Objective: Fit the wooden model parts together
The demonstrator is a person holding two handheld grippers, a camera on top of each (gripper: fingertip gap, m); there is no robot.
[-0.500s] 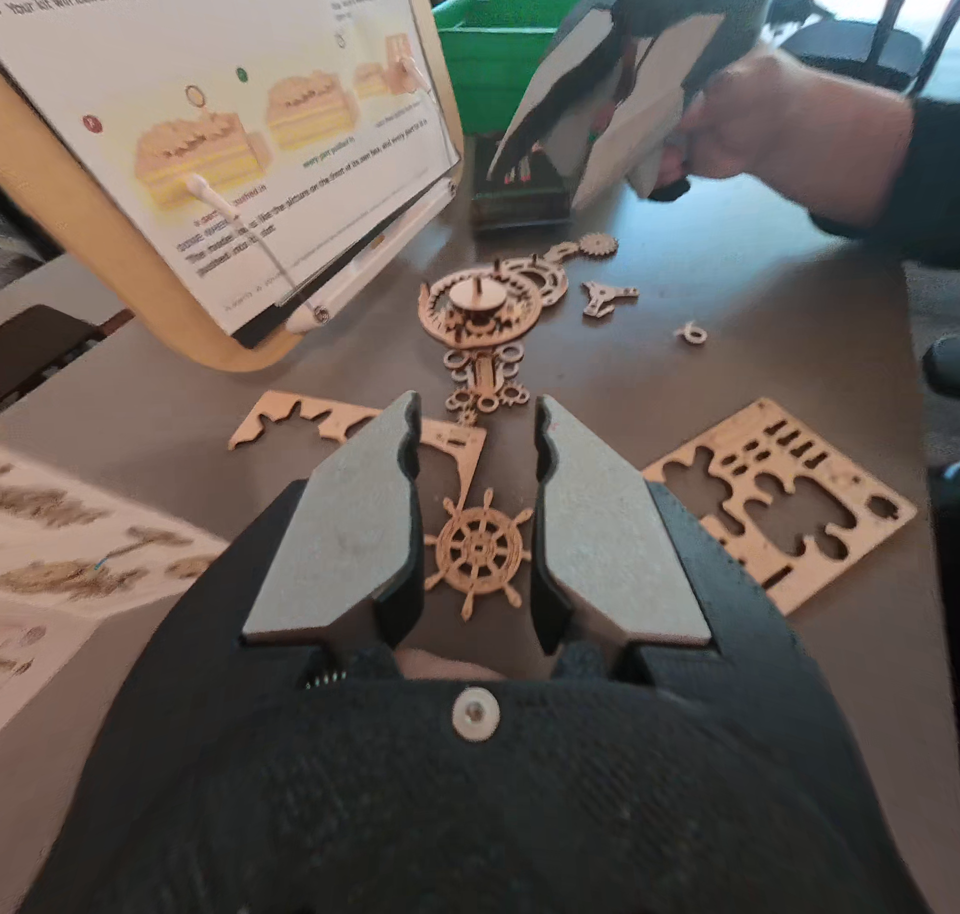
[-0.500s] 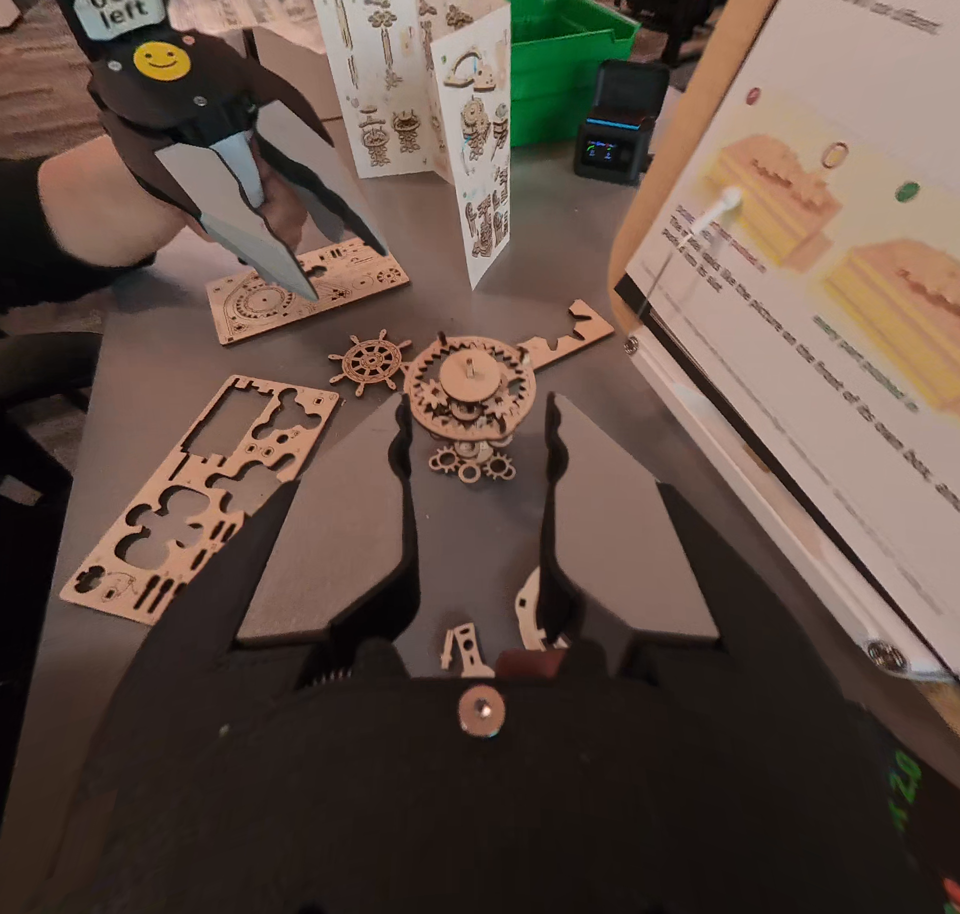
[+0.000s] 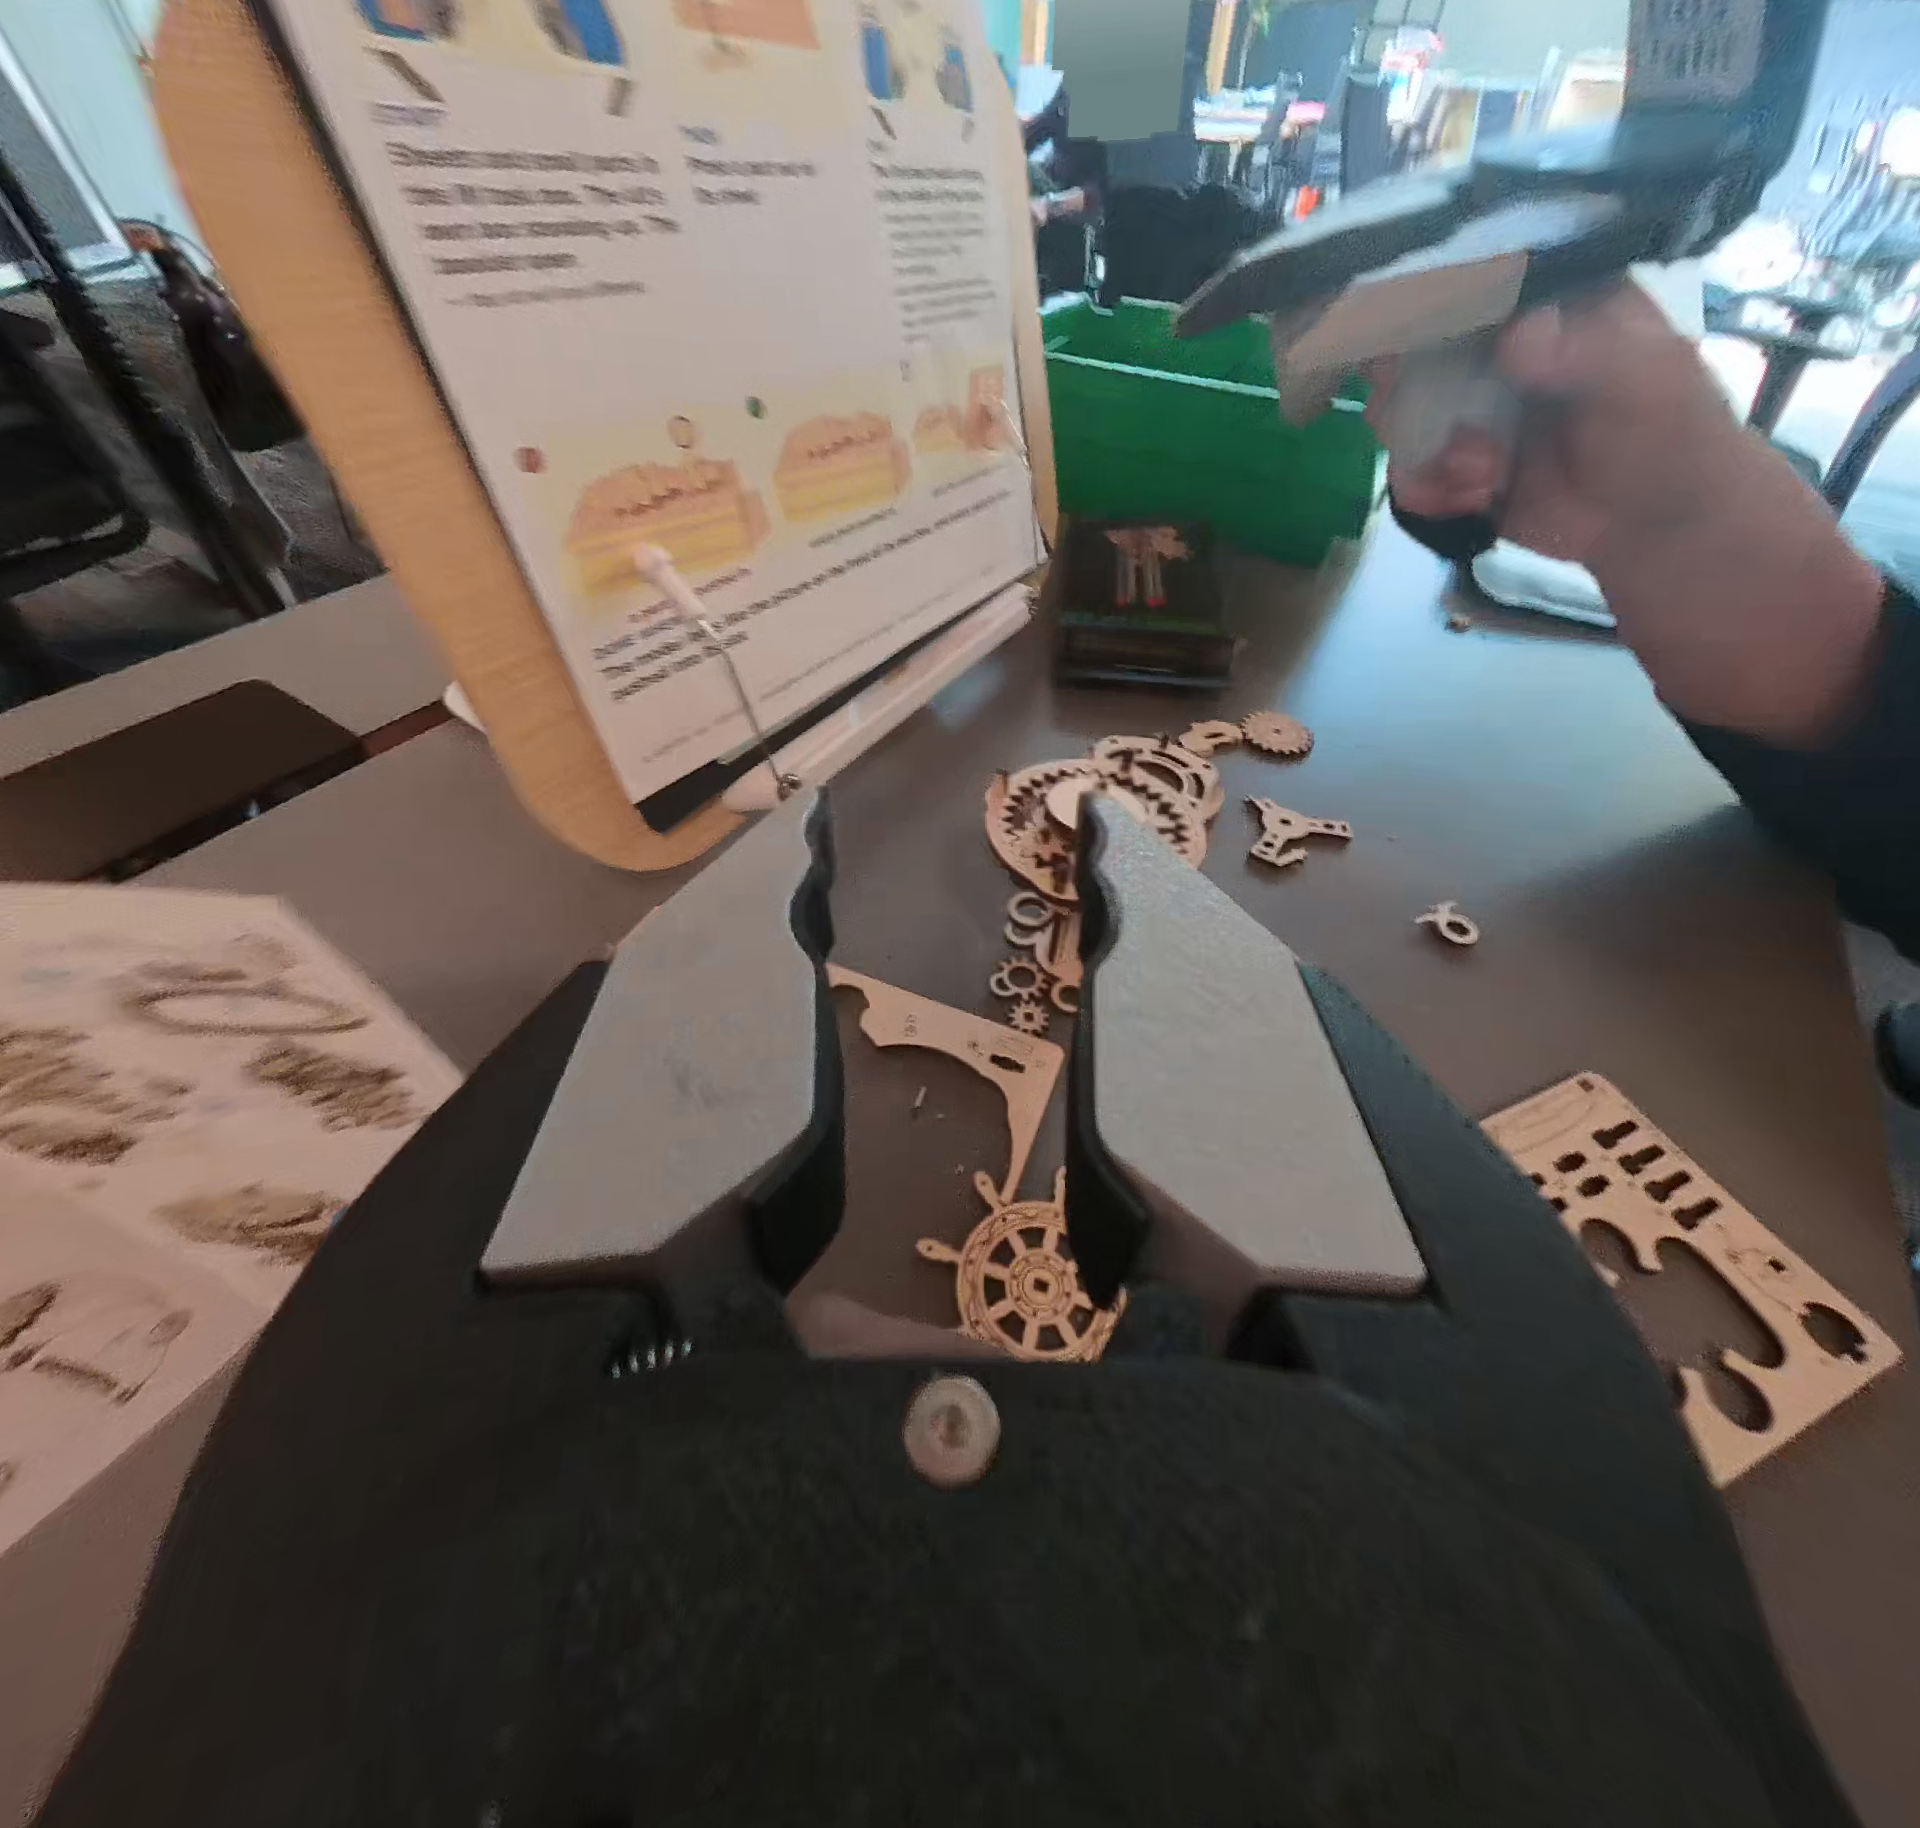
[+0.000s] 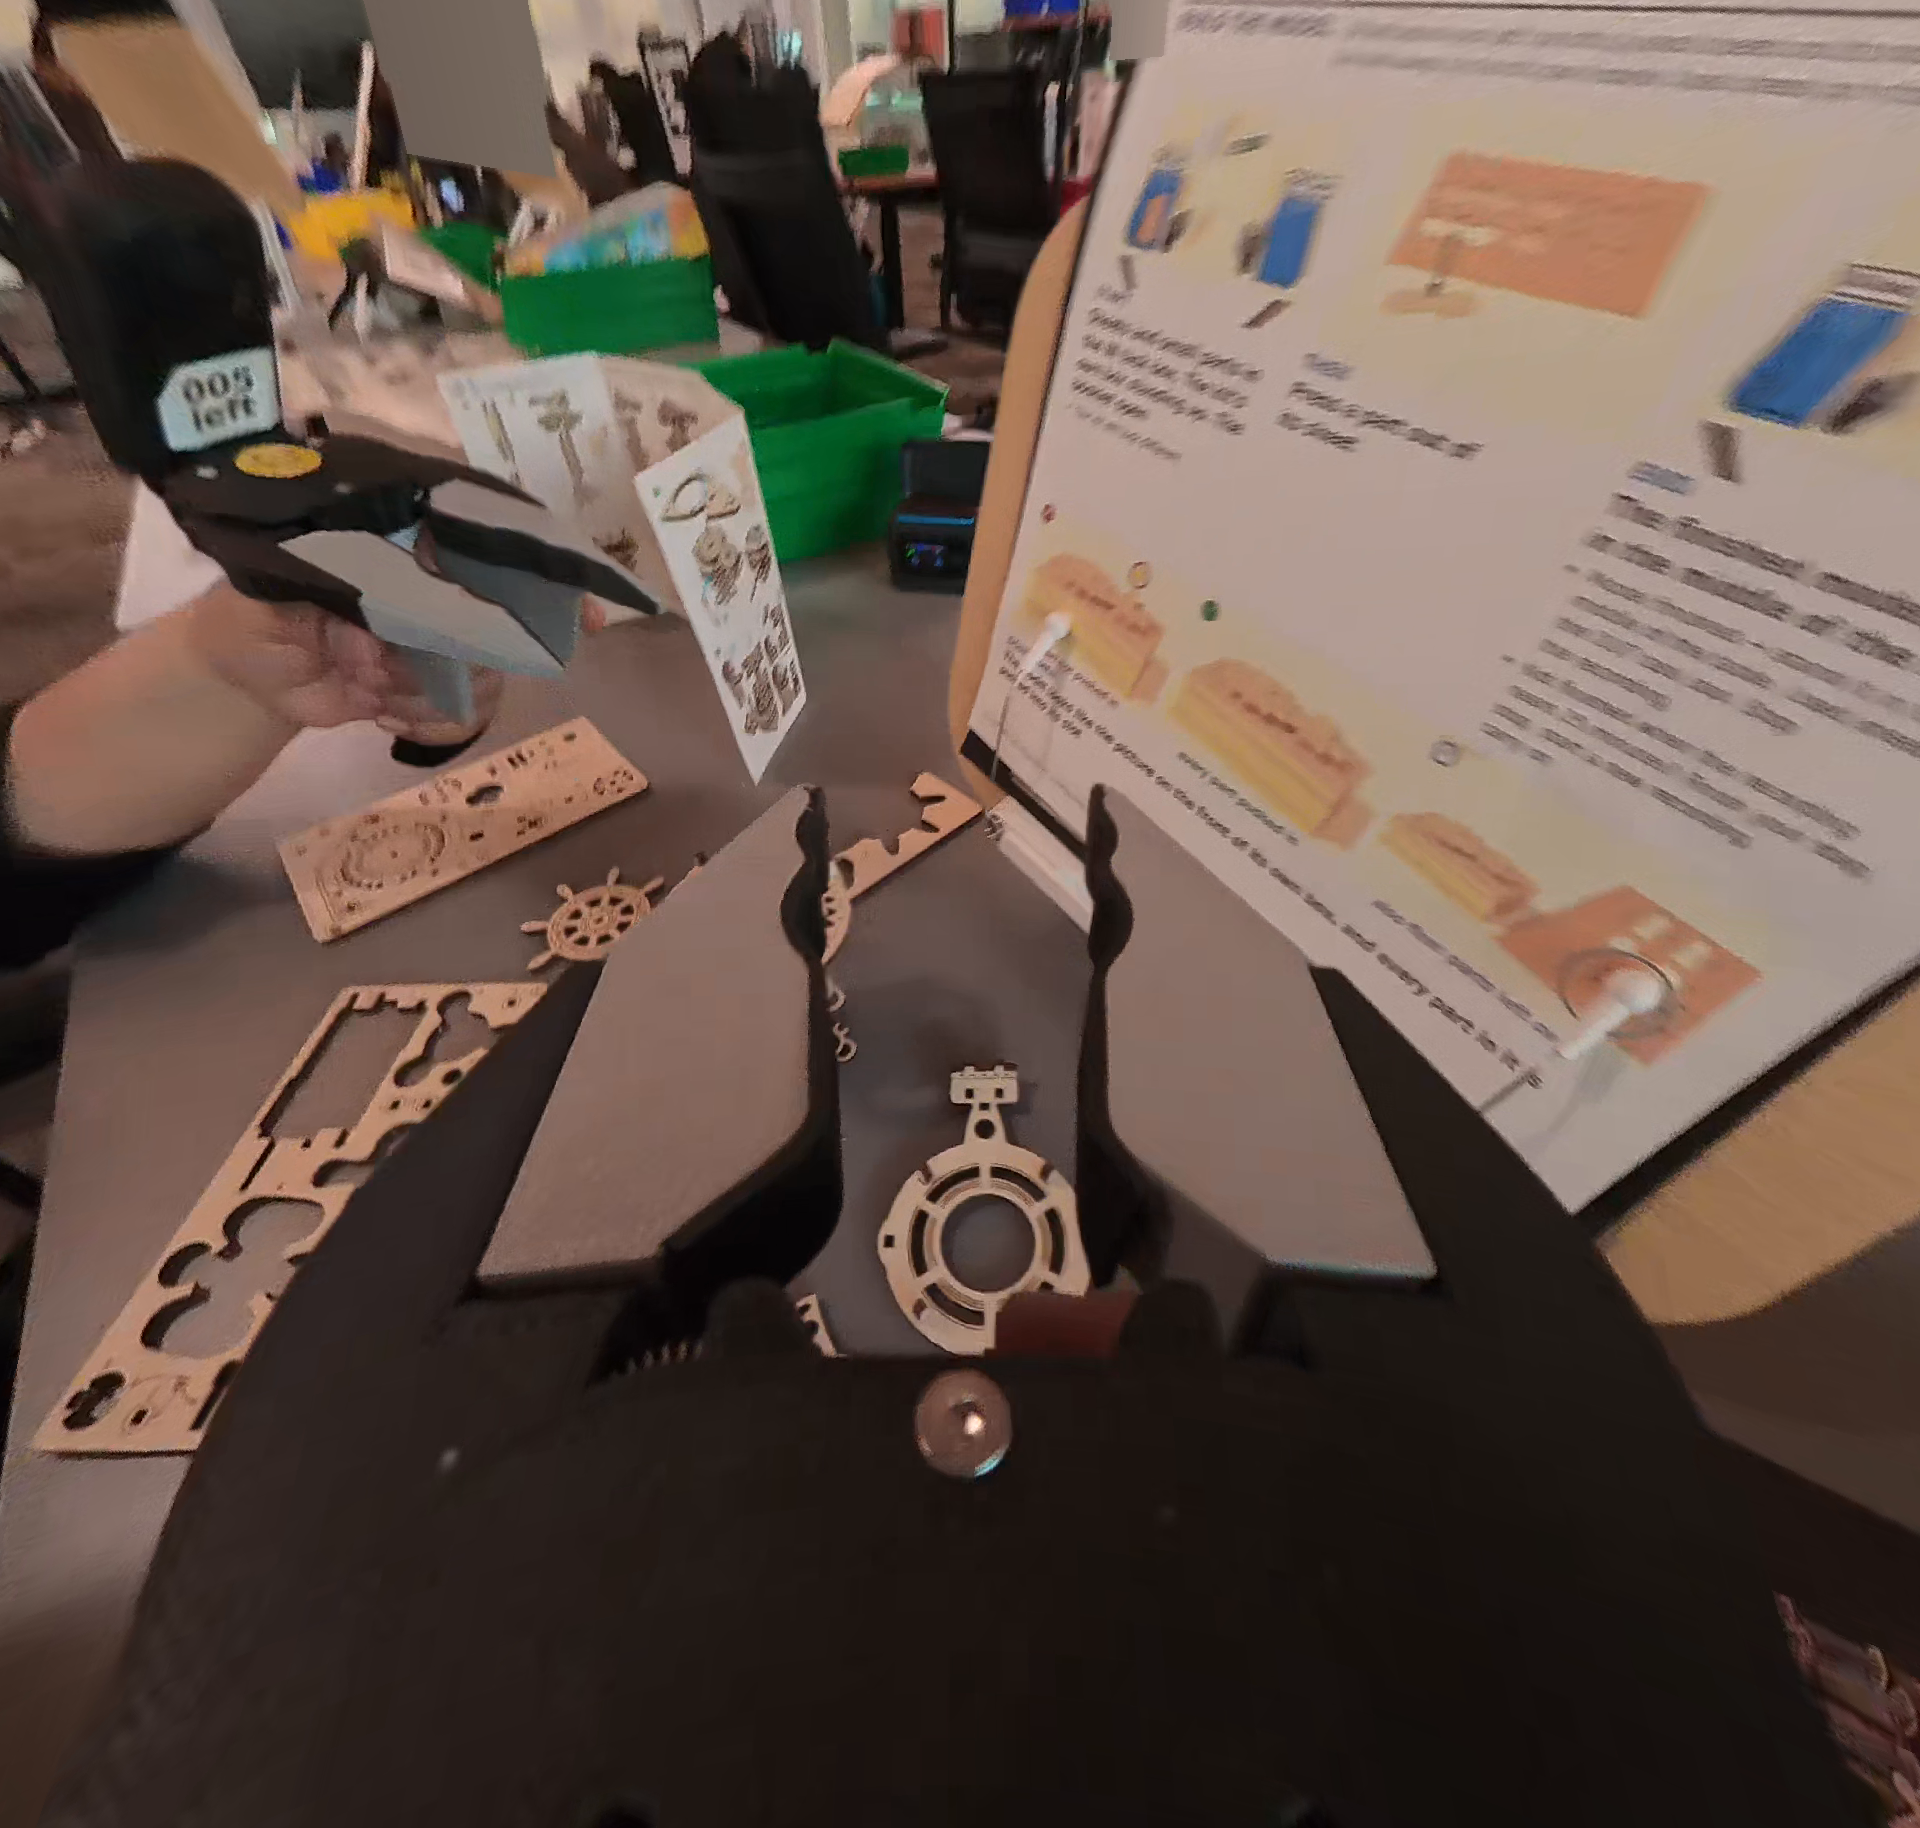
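My left gripper (image 3: 951, 822) is open and empty, raised above the table. A wooden ship's wheel (image 3: 1023, 1290) lies below the base of its right finger. The wooden gear assembly (image 3: 1132, 791) lies farther on, half hidden by that finger. My right gripper (image 4: 956, 812) is open and empty. A flat ring-shaped wooden part (image 4: 982, 1228) lies on the table between its fingers. The ship's wheel (image 4: 592, 921) shows to its left. Each gripper shows held in the air in the other's view, the right (image 3: 1351, 292) and the left (image 4: 499, 583).
A wooden stand with an instruction sheet (image 3: 727, 428) stands beside the parts. Cut-out wooden sheets (image 3: 1683, 1248) (image 4: 457, 828) (image 4: 260, 1228), a corner offcut (image 3: 966, 1040), small loose pieces (image 3: 1299, 828), a folded leaflet (image 4: 717, 552), a green bin (image 4: 821, 428) and a black box (image 3: 1138, 615) are on the table. From my left tips it is roughly 15 centimeters to the wooden ship's wheel (image 3: 1023, 1290); from my right, 25 centimeters. The right camera catches it too, in the right wrist view (image 4: 601, 910).
Both grippers have tilted up and now show more of the room. The right gripper has drawn back, so the ring part lies between its fingers. Both stay open.
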